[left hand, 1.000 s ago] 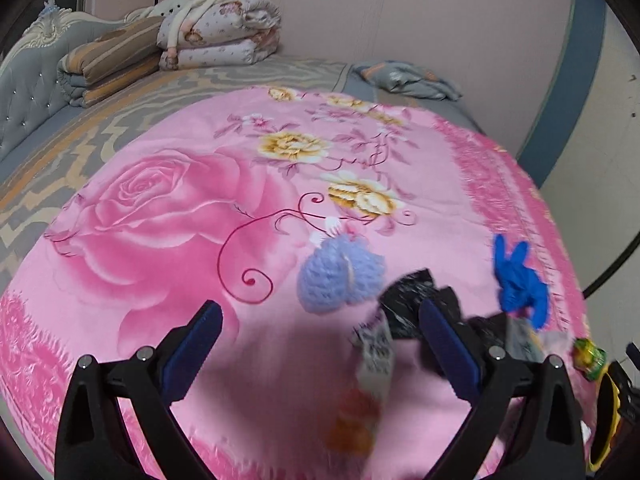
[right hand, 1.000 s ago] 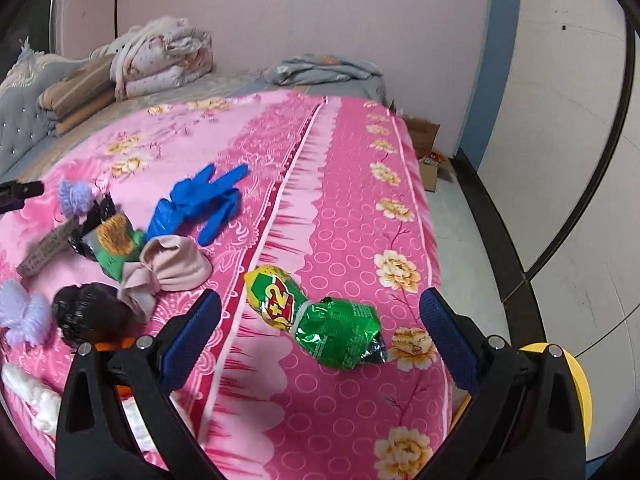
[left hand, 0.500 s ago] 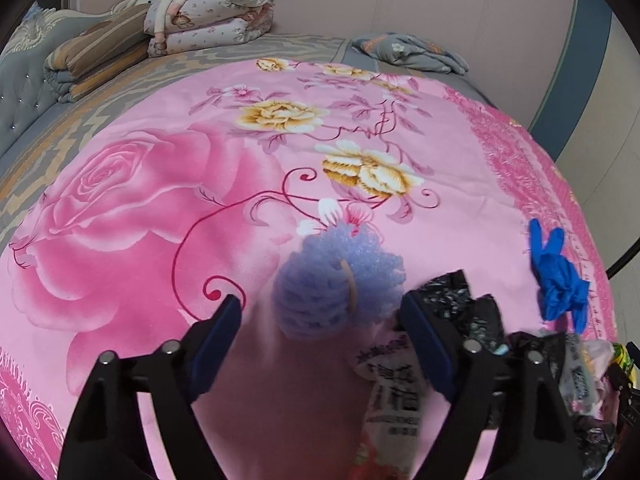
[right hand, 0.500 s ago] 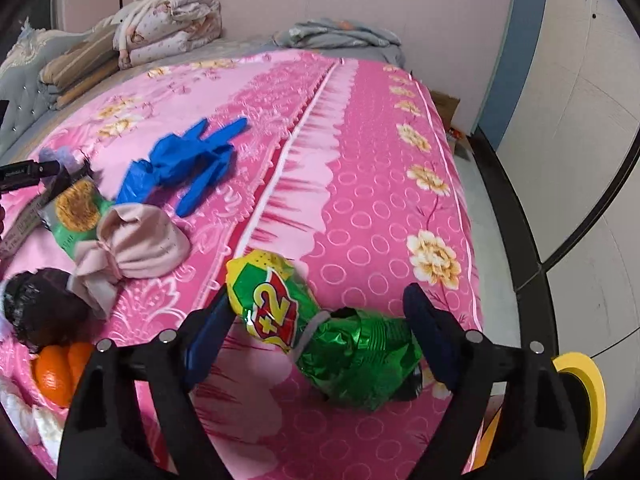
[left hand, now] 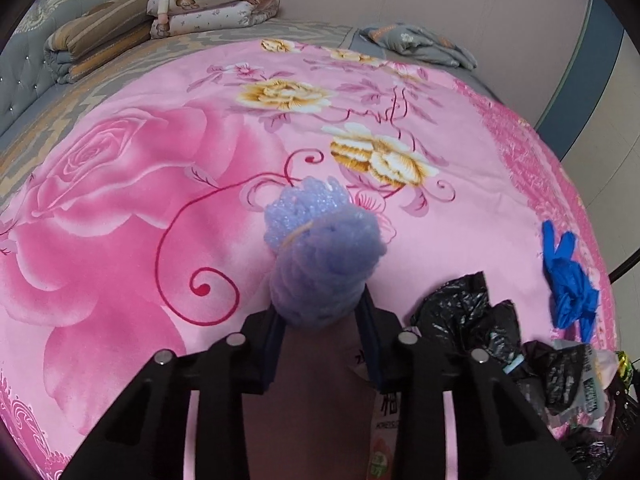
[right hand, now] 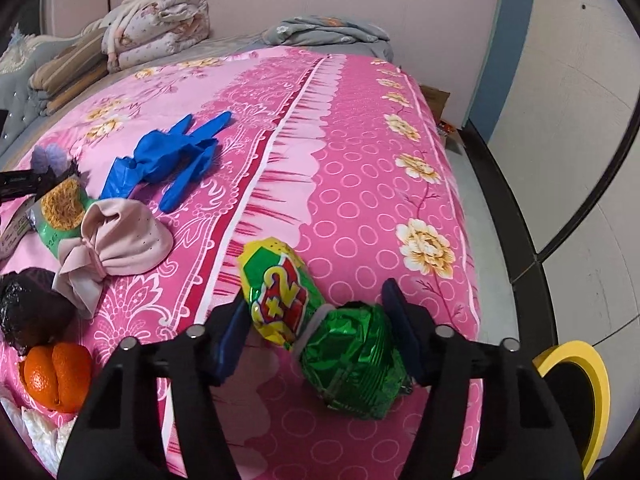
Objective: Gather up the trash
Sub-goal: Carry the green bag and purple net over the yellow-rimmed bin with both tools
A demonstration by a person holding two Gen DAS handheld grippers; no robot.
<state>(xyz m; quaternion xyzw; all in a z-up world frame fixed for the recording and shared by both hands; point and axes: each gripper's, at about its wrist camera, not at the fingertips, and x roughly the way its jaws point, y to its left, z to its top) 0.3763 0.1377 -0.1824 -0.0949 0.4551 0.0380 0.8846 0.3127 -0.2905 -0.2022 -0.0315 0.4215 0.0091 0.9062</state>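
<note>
Pinching a lilac foam net (left hand: 324, 256) between closed fingers, the left hand-held gripper (left hand: 322, 320) points low over the pink bed (left hand: 120, 208); the right hand-held gripper (right hand: 320, 328) brackets a green foil wrapper (right hand: 316, 320) near the bed's right edge, fingers apart; folded quilts (right hand: 156, 28) lie at the far-left corner.

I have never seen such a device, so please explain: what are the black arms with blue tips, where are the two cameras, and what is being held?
No robot here: a person holds a two-finger gripper in each hand, and each carries a camera looking along its fingers. In the left view, the left gripper is shut on a purple foam net. In the right view, the right gripper straddles a green snack bag without clearly pinching it. All lies on a pink bedspread, with a blue glove, an orange and a black bag.
</note>
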